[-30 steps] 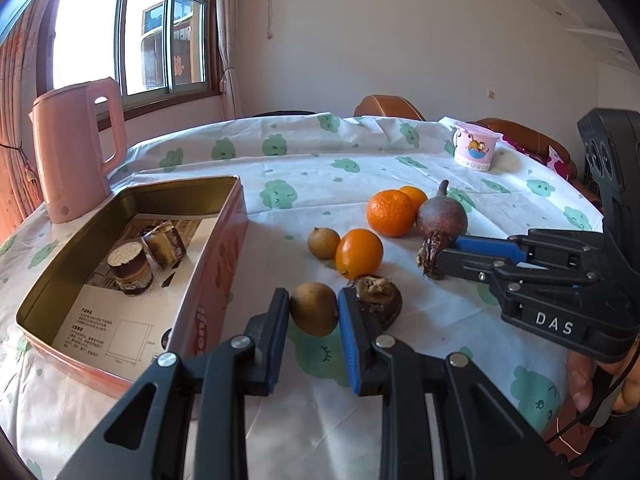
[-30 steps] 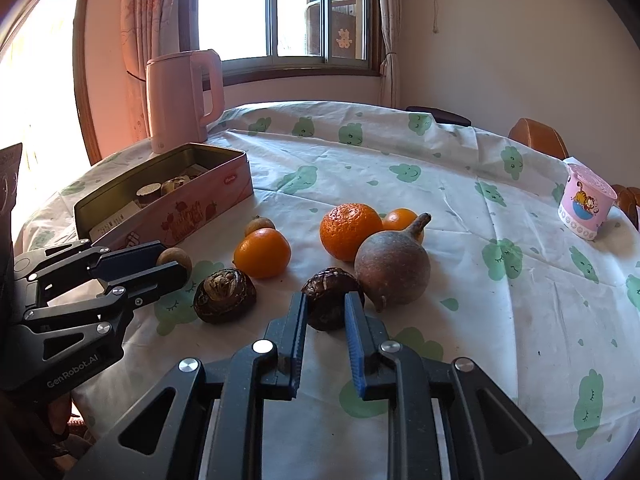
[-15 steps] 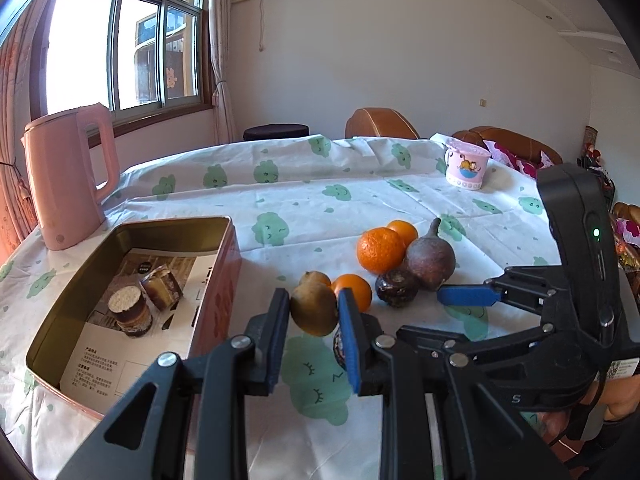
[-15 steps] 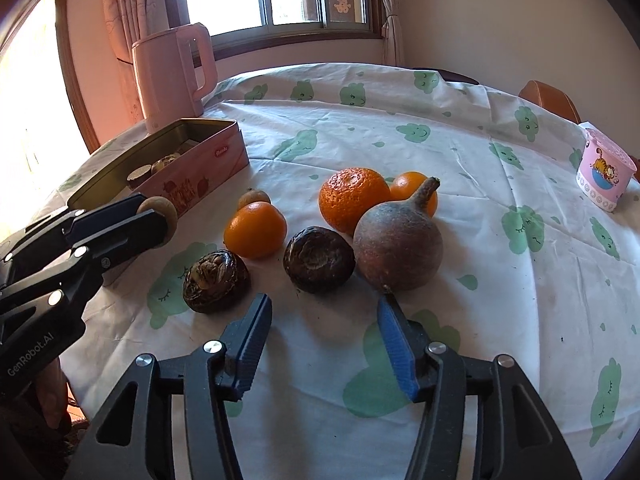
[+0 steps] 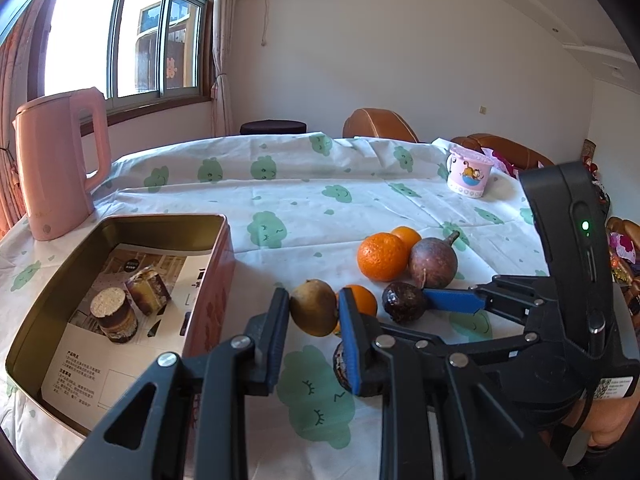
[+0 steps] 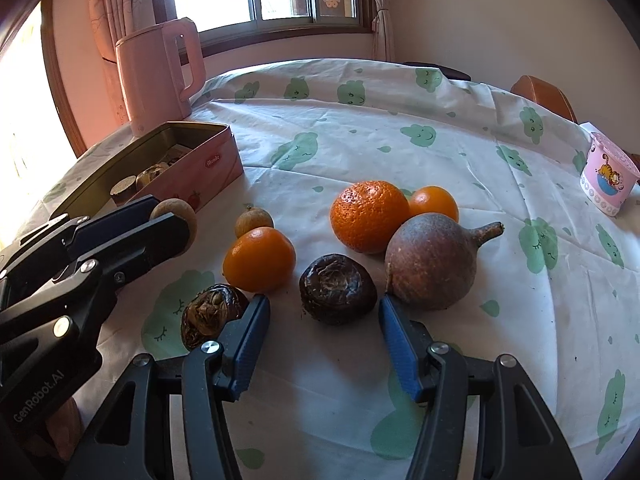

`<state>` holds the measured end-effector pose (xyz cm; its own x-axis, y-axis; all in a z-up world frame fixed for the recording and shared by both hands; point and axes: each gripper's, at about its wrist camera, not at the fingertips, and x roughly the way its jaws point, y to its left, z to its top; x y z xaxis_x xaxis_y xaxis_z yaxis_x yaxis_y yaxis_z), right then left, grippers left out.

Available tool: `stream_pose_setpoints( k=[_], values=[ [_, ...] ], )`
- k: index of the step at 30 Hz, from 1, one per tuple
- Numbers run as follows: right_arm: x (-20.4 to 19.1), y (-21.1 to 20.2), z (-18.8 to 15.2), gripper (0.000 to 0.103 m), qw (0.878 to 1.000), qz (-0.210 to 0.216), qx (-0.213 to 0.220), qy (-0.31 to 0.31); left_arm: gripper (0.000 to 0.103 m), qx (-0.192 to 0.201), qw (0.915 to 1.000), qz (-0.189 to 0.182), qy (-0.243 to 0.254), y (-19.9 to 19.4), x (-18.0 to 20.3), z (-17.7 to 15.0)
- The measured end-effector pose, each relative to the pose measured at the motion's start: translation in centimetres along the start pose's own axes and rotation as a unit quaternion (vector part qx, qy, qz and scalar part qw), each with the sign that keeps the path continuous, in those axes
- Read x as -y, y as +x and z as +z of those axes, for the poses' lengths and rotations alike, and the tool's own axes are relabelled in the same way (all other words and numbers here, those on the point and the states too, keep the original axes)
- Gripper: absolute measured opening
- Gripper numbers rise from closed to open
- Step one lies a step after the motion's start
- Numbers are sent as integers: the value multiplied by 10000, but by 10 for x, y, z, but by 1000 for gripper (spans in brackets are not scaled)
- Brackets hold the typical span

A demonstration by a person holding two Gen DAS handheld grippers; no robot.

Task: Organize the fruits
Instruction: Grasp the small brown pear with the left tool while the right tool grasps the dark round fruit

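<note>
My left gripper (image 5: 314, 308) is shut on a small tan round fruit (image 5: 314, 307) and holds it above the cloth beside the tin; it also shows at the left in the right wrist view, as the left gripper (image 6: 172, 224). My right gripper (image 6: 323, 308) is open. A dark wrinkled chestnut-like fruit (image 6: 338, 288) lies on the cloth between its fingertips, not gripped. Around it lie a purple-brown fruit with a stem (image 6: 432, 266), a large orange (image 6: 370, 216), two smaller oranges (image 6: 259, 260) (image 6: 434, 204), another tan fruit (image 6: 254, 220) and a second dark fruit (image 6: 212, 312).
An open pink tin (image 5: 208, 304) with two wrapped cakes and a leaflet stands at the left. A pink kettle (image 5: 60, 168) stands behind it near the window. A pink cartoon cup (image 5: 468, 174) sits at the far right. Chairs stand beyond the table.
My right gripper opened and let go of the dark fruit, which now rests on the cloth. The left gripper keeps its hold on the tan fruit, and its view has tilted upward.
</note>
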<state>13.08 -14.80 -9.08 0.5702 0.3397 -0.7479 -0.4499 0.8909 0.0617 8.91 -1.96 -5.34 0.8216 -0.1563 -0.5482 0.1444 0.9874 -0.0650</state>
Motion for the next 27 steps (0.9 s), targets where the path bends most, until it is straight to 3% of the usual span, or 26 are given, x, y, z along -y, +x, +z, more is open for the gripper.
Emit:
stream_pose_setpoints(
  k=[3, 5, 27],
  values=[
    [2, 0, 1, 52, 10000, -42, 63, 53, 27, 9, 10000, -50, -32, -1, -1, -1],
    [4, -1, 1, 40, 9999, -79, 110, 86, 27, 41, 10000, -70, -58, -2, -1, -1],
    [-9, -34, -6, 39, 9933, -178, 1118, -227, 27, 486, 9987, 151, -83, -17, -2, -2]
  ],
)
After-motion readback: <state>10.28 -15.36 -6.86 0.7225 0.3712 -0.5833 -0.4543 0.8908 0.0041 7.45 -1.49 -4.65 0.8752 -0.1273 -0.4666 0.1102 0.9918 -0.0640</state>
